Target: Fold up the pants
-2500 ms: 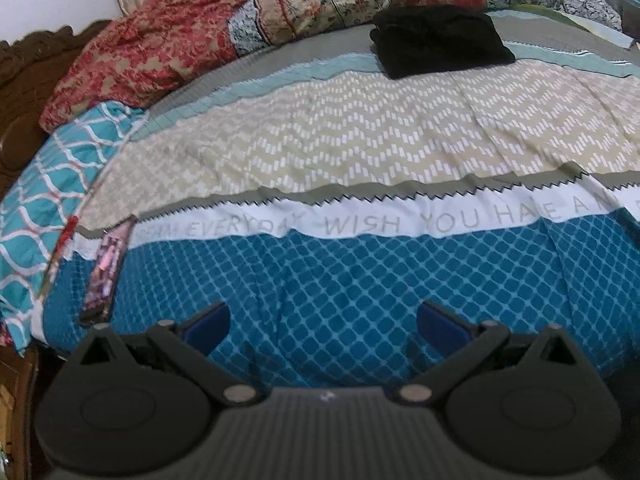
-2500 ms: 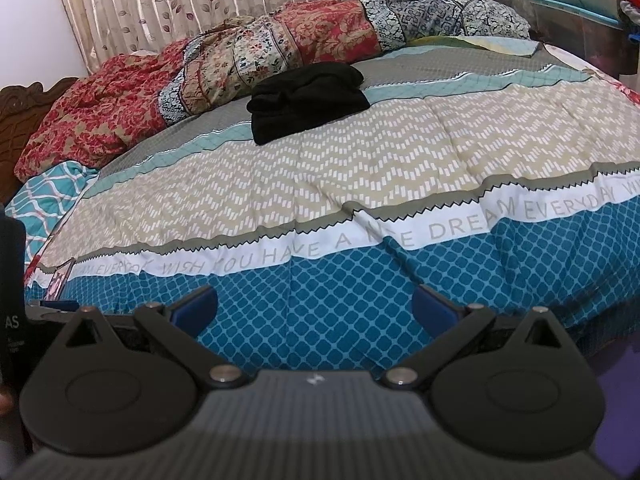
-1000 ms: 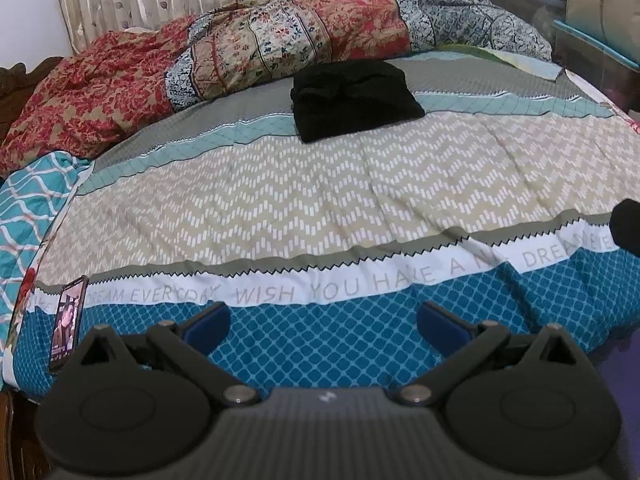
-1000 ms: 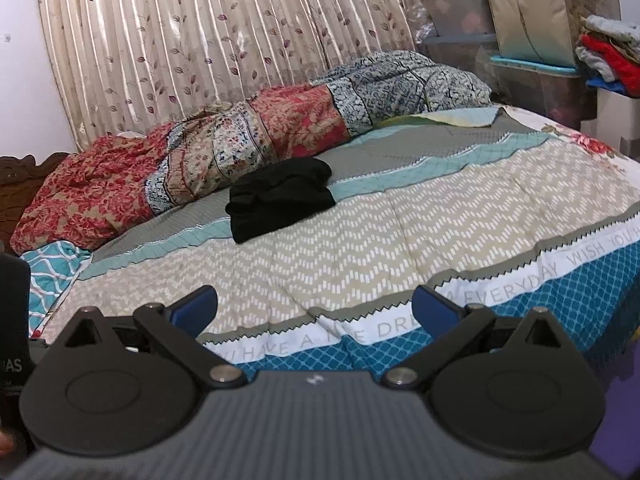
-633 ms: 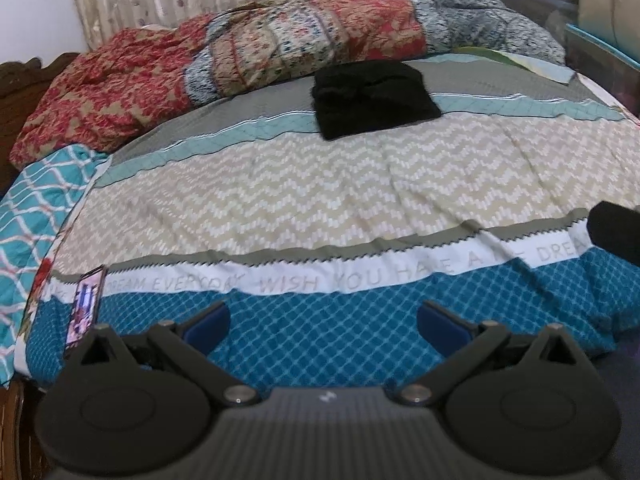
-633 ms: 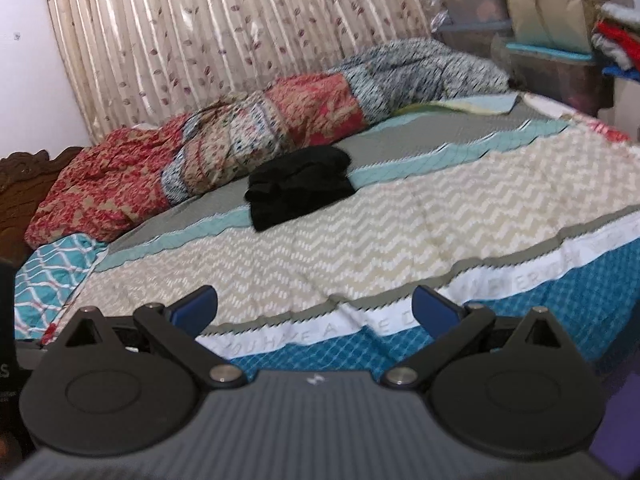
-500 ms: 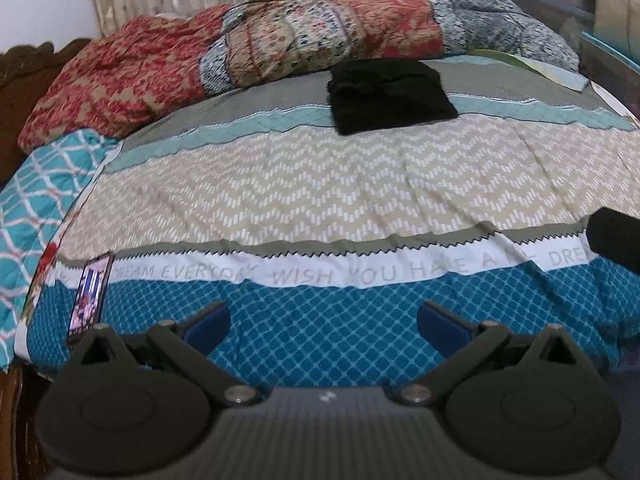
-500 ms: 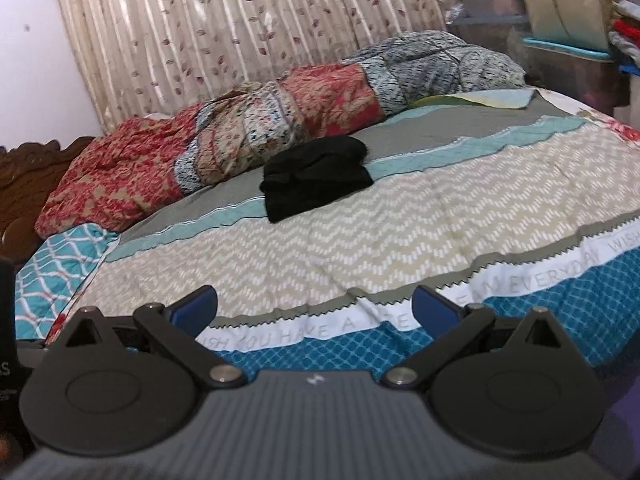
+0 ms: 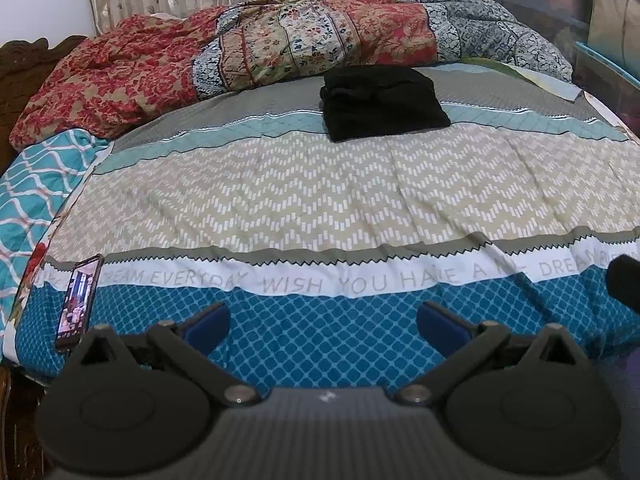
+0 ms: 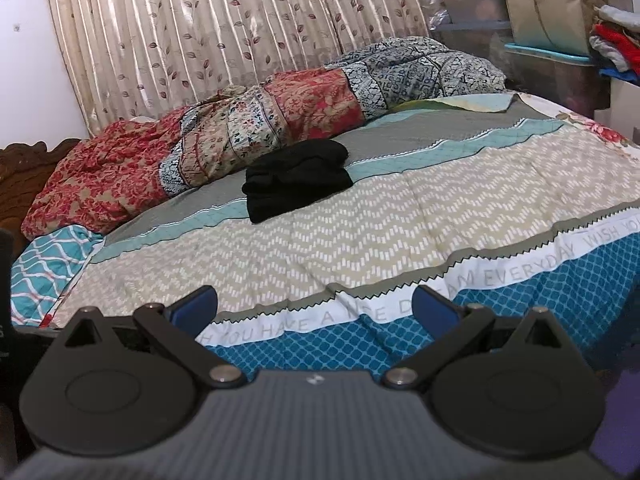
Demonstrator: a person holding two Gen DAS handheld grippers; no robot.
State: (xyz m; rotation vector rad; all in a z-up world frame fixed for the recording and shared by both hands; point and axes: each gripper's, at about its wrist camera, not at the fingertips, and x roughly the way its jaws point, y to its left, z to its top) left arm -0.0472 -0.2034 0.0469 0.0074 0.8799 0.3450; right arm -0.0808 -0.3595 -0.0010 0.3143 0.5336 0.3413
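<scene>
The black pants (image 9: 383, 104) lie folded in a compact stack on the far part of the bed, on the grey and teal stripes; they also show in the right wrist view (image 10: 297, 178). My left gripper (image 9: 323, 323) is open and empty, held over the near blue edge of the bed, far from the pants. My right gripper (image 10: 314, 307) is open and empty too, near the bed's front edge. A dark part of the right gripper (image 9: 624, 280) shows at the right edge of the left wrist view.
The patterned bedspread (image 9: 320, 208) covers the bed. A phone (image 9: 78, 302) lies at the near left corner. A rolled red and blue quilt (image 9: 280, 48) runs along the far side below the curtain (image 10: 240, 32). Storage boxes (image 10: 552, 40) stand at the right.
Both grippers have pulled back and tilted up a little, so more of the bed and curtain shows. The folded pants have not moved. Both grippers stayed open.
</scene>
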